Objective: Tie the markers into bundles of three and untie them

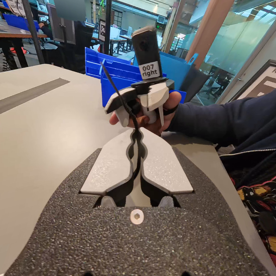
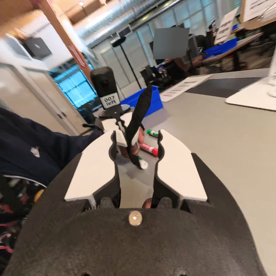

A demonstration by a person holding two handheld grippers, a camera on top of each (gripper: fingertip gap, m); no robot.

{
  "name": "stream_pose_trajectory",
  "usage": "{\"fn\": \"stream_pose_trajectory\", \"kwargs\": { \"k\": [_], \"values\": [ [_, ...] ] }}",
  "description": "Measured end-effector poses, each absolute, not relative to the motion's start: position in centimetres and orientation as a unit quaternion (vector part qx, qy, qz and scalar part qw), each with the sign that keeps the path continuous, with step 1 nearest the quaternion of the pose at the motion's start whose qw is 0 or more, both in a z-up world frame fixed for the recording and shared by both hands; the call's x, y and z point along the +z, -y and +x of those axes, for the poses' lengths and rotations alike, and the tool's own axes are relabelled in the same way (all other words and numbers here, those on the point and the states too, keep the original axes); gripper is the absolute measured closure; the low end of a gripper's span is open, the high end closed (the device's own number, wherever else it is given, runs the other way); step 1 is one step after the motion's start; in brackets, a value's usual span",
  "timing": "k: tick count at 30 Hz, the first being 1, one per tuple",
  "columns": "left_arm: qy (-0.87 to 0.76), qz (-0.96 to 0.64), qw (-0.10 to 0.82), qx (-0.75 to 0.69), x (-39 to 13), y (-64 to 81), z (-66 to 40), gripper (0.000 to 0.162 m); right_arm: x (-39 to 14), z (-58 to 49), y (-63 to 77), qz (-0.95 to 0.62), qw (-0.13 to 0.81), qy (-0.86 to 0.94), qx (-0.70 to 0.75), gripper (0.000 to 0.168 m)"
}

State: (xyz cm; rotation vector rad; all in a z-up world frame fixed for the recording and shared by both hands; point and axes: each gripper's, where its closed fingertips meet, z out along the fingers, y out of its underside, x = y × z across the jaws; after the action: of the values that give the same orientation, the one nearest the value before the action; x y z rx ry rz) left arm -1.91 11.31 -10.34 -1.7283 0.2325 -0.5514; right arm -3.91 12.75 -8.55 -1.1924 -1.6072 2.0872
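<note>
Grey table [image 1: 44, 134]: left claw [image 1: 136, 134] round strap [image 1: 135, 119]

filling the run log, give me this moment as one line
left hand-held gripper: shut on black strap | right hand-held gripper: open, empty | markers: loose on grey table, unbundled

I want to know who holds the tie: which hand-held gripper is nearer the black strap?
Left. The left hand-held gripper is shut on the black strap; the right hand-held gripper is open, just short of it.
</note>
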Motion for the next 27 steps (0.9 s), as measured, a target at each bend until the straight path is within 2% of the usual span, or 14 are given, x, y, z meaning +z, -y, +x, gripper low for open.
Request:
{"fn": "stream_pose_trajectory", "kwargs": {
  "k": [2, 4, 5, 10, 14, 18, 24, 27],
  "values": [
    [-0.107, -0.748, 0.61, -0.239, -10.3, -11.1, -1.8, 0.16, -7.9, -4.3, -12.4, -0.409, 0.084, 0.529, 0.739, 0.125],
    [-0.113, -0.755, 0.605, -0.227, -10.5, -11.1, -1.9, 0.16, -7.4, -4.7, -12.5, -0.41, 0.066, 0.509, 0.754, 0.157],
    [-0.113, -0.758, 0.603, -0.22, -10.6, -11.1, -2.0, 0.16, -7.0, -4.8, -12.5, -0.405, 0.065, 0.5, 0.763, 0.166],
    [-0.088, -0.761, 0.603, -0.221, -10.5, -10.8, -3.0, 0.156, -6.1, -5.4, -12.2, -0.394, 0.11, 0.519, 0.75, 0.167],
    [-0.096, -0.769, 0.598, -0.204, -11.4, -10.1, -4.3, 0.126, -4.0, -6.2, -12.9, -0.408, 0.09, 0.479, 0.772, 0.168],
    [-0.139, -0.743, 0.624, -0.201, -10.6, -8.6, -5.0, 0.112, -1.5, -6.7, -14.0, -0.407, 0.031, 0.401, 0.82, 0.167],
    [-0.163, -0.73, 0.657, -0.089, -9.9, -7.6, -8.3, 0.11, 0.5, -6.6, -12.8, -0.398, -0.033, 0.36, 0.843, 0.167],
    [-0.133, -0.749, 0.635, -0.136, -10.1, -7.7, -7.9, 0.112, 0.8, -6.2, -12.3, -0.383, 0.036, 0.383, 0.84, 0.167]
  ]
}}
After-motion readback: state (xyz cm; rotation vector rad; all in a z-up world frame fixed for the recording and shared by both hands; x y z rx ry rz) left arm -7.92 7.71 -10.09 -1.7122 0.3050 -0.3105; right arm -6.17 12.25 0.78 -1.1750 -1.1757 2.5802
